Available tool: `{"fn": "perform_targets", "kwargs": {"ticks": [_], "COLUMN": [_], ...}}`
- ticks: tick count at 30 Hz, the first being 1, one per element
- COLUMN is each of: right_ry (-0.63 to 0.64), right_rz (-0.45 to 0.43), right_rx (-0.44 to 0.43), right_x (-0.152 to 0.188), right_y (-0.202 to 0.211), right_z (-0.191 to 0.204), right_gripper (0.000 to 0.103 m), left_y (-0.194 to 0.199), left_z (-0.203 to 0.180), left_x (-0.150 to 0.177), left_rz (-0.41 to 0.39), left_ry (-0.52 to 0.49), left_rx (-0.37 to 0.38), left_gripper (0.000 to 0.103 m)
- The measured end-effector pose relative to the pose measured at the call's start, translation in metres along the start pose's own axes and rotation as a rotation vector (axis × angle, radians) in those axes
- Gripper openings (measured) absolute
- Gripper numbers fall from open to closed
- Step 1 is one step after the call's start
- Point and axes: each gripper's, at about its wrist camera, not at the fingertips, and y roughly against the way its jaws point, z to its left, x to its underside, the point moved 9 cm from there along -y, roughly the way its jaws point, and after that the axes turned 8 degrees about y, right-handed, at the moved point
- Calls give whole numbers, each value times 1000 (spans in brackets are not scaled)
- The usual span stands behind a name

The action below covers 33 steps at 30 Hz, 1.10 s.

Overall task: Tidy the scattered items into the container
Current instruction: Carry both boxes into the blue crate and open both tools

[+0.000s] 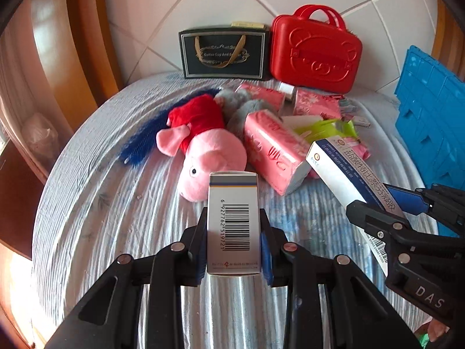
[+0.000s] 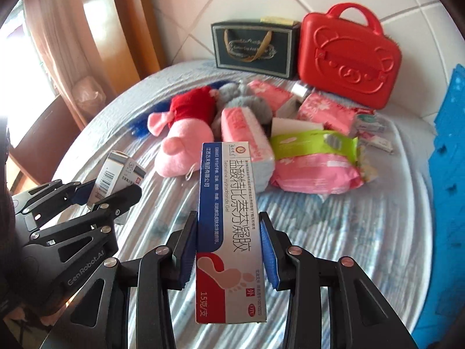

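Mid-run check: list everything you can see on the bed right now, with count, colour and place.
Barcode box: 1, white, in left hand-held gripper.
Gel box: 1, white, blue and red, in right hand-held gripper.
Pig plush: 1, pink with red, bed centre.
Grey plush: 1, behind pig.
Blue brush: 1, left of pig.
Tissue packs: several, pink, centre-right.
Green pack: 1, among tissues.
Red case: 1, against wall.
Dark gift bag: 1, beside case.
Blue crate: 1, far right.
Left hand-held gripper: black, shut.
Right hand-held gripper: black, shut.
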Motion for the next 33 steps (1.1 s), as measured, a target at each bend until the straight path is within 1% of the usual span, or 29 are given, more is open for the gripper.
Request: {"fn": "perform_targets", "kwargs": {"ticks": [2,6,12,14,17,21,24,27,30,33], "right_ry": [-24,-77,-135,-154,-182,-218,-250,-276,-314,-331], "right_rz": [-52,-149,-277,-316,-370,-422,-438,-430,-403,-357], "right_rx": [43,149,314,371,447,526,566,628,630,622], "right_x": [-9,-19,-15,-9,6,40,69,102,134,162], "right_y": [34,101,209,245,293,350,385,413,421,414], "right_z": [-10,-34,-86,-106,-142,-199,-252,-305,-351,-385], "right_gripper": [38,39,38,38,39,39,39,39,39,39], "left_y": [21,65,130,151,176,204,218,217,212,202], "left_z": [-15,-58,-148,-184,-240,-317,-376,-436,-489,-528], "left_x": [-16,-46,-75,-81,-81,-76,-68,-56,-32,-7], "left_rz": [-39,-126,-231,-265,-306,-348,-354,-325,-274,-228], "left_ry": [-21,-83,-175,-211,-257,-286,-286,-296,-330,-367], "left_rx": [24,106,254,293,341,400,417,442,453,441], "left_gripper": [29,29,29,29,29,29,29,29,29,29]}}
